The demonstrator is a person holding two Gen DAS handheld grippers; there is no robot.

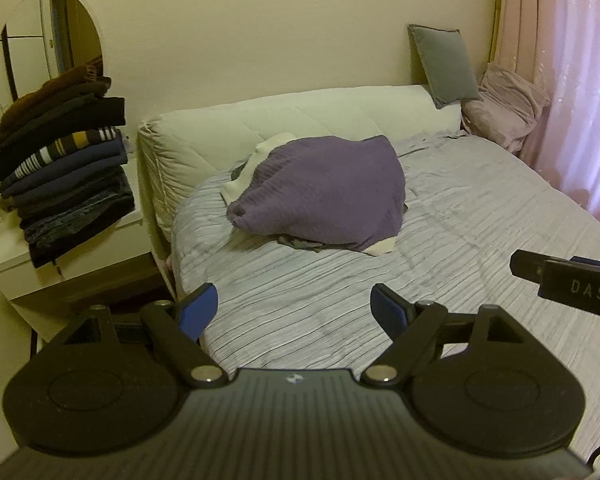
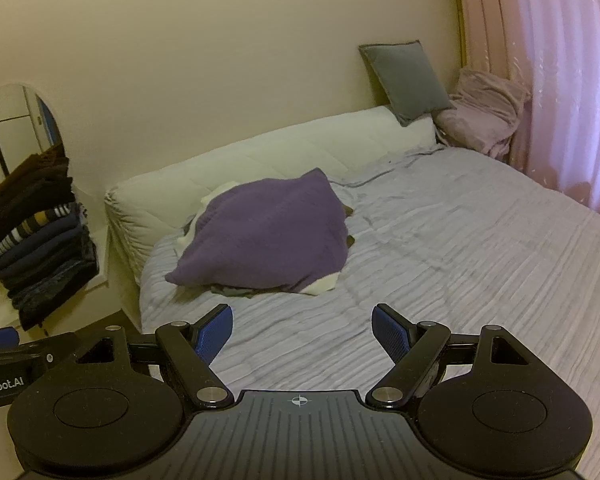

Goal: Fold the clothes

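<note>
A heap of unfolded clothes lies on the bed, topped by a purple knit garment (image 1: 324, 190) (image 2: 268, 232); white and grey pieces stick out from under it. My left gripper (image 1: 294, 304) is open above the near part of the bed, well short of the heap, with nothing between its blue pads (image 1: 198, 312). My right gripper (image 2: 302, 328) is open too, also short of the heap and holding nothing. Its black body (image 1: 572, 288) shows at the right edge of the left wrist view. The left gripper's body (image 2: 4, 364) shows at the left edge of the right wrist view.
The bed has a grey striped cover (image 1: 480, 248) (image 2: 480, 264) and a white padded headboard (image 1: 280, 120). A grey cushion (image 1: 444, 66) and a pink bundle (image 1: 504, 112) sit at its far corner by pink curtains (image 1: 572, 80). A tall stack of folded dark clothes (image 1: 60, 164) stands on a white side table (image 1: 28, 264) under a mirror (image 1: 48, 40).
</note>
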